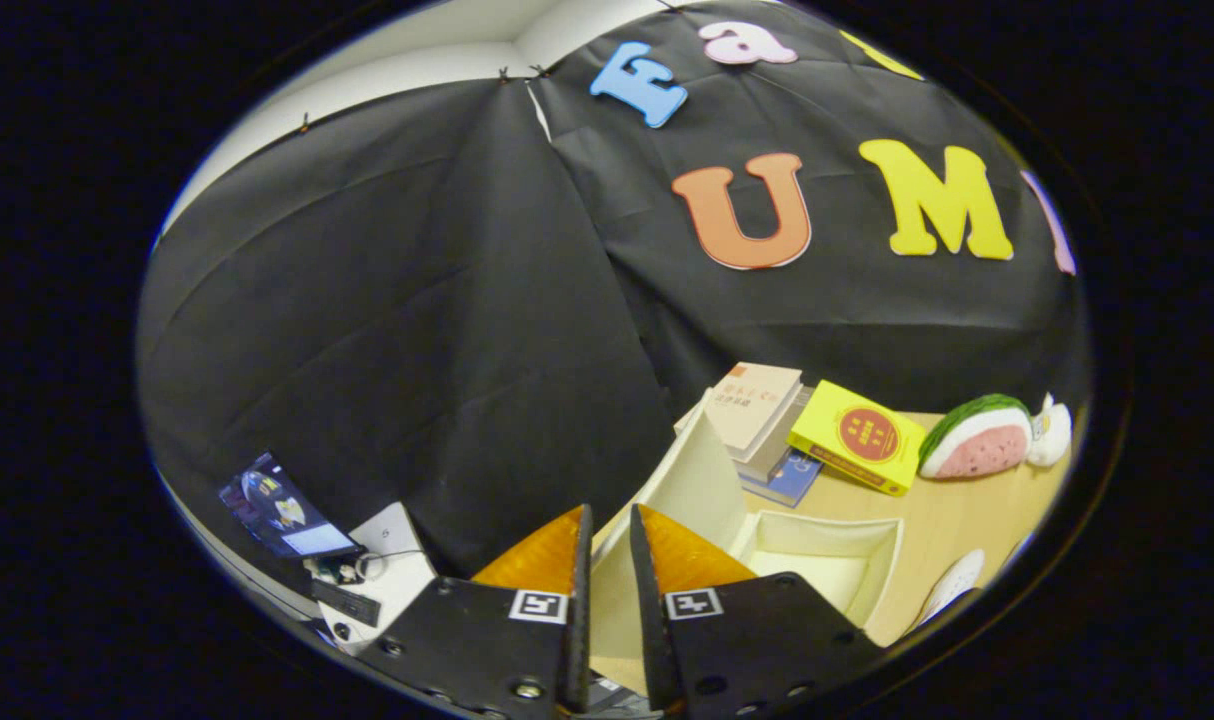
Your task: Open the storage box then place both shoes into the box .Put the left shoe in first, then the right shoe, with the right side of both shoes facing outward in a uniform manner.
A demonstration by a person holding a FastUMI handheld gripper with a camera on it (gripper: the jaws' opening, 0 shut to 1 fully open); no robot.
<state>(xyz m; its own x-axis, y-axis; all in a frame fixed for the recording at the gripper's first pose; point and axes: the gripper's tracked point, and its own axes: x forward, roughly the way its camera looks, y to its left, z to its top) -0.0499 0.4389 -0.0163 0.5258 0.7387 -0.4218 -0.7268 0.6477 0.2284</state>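
The gripper (607,545) has its fingers close together with a narrow gap, clamped on nothing. Just beyond them the cream storage box (827,560) stands open on the wooden table (967,510), its lid (702,480) raised.

Gripper (607,550) observed from its own mounted camera, looking forward along the two fingers. Fingers (537,560) stand close together, a narrow gap between the tips; nothing seen pressed between them. Whether they are fully closed cannot be determined. The whole unit is rolled, the left finger sitting slightly lower than the right. Each finger base carries a square marker.
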